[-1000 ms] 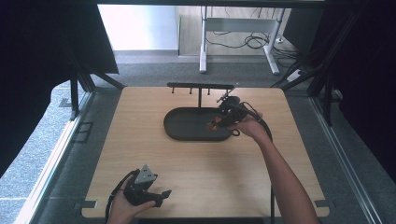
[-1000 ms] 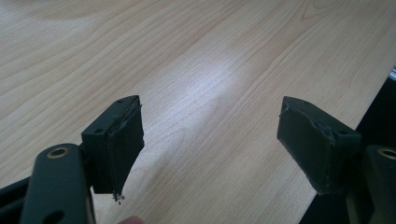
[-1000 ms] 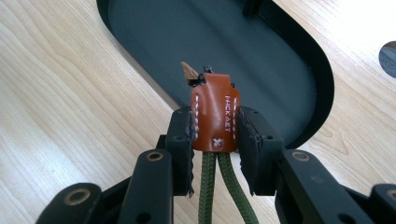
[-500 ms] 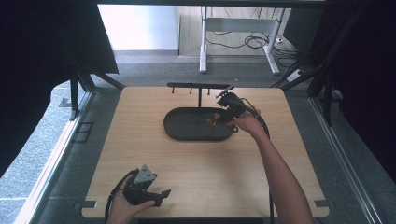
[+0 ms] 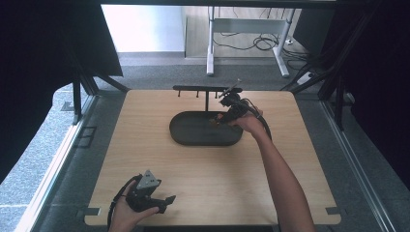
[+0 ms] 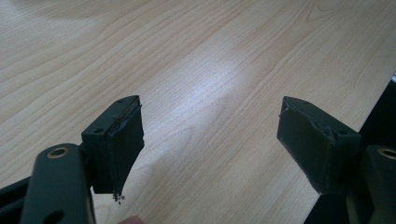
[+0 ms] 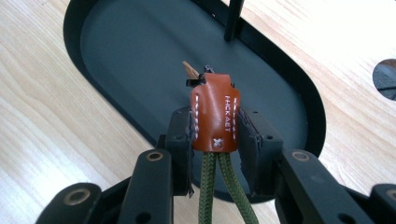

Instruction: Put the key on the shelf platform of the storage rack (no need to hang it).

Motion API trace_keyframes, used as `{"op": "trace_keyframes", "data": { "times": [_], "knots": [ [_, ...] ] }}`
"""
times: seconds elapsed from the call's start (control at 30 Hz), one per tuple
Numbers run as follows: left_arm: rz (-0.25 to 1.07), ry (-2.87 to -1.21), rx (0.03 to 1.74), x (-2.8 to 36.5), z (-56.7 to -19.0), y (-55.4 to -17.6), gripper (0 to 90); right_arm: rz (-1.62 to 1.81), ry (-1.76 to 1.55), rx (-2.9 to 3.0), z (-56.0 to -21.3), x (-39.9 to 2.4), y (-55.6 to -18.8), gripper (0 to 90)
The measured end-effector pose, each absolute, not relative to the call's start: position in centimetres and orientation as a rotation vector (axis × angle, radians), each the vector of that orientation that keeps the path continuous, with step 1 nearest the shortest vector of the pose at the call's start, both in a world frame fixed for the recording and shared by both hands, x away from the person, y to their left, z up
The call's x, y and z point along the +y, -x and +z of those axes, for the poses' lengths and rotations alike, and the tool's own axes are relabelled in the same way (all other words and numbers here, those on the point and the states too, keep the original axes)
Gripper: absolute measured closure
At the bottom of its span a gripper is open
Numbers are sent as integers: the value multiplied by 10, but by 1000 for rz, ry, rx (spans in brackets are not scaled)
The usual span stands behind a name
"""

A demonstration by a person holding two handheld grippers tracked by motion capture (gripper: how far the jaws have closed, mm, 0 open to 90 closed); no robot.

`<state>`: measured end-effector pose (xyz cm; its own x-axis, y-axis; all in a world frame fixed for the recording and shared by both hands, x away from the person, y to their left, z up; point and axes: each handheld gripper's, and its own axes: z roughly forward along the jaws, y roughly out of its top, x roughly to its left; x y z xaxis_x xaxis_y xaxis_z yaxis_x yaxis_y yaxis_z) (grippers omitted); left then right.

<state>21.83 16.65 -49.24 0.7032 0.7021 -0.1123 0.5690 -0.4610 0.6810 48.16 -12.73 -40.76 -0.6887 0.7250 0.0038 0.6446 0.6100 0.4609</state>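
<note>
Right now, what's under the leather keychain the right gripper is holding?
Under the brown leather tab, clamped by the right gripper, lies the oval black tray, bare where visible. Two green cords hang from the tab. The tray floor directly beneath it is covered.

1. The table (image 5: 145, 145) is bare wood across its near half and left side, giving open room to pass.
2. A dark oval tray (image 5: 193, 137) lies at centre, with a raised rim.
3. A thin black rack (image 5: 200, 90) stands just behind the tray, its post (image 7: 232, 21) rising at the tray's far edge.
4. The right gripper (image 5: 223, 118) and forearm (image 5: 280, 179) cross the table's right side to the tray.
5. The left gripper (image 5: 167, 200) sits at the near left edge, its wide-apart jaws over bare wood.
</note>
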Motion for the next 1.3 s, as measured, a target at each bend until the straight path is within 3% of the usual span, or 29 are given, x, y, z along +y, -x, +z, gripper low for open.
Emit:
{"op": "trace_keyframes", "data": {
  "times": [0.8, 0.97, 1.3],
  "knots": [
    [237, -2193, 966, 166, -493, -218, 233, 648, -1111, 2634, -439, -124, -486, 659],
    [240, -2191, 966, 166, -493, -218, 233, 649, -1107, 2641, -443, -126, -486, 599],
    [239, -2198, 961, 165, -493, -218, 233, 668, -1100, 2640, -439, -130, -481, 585]
  ]
}}
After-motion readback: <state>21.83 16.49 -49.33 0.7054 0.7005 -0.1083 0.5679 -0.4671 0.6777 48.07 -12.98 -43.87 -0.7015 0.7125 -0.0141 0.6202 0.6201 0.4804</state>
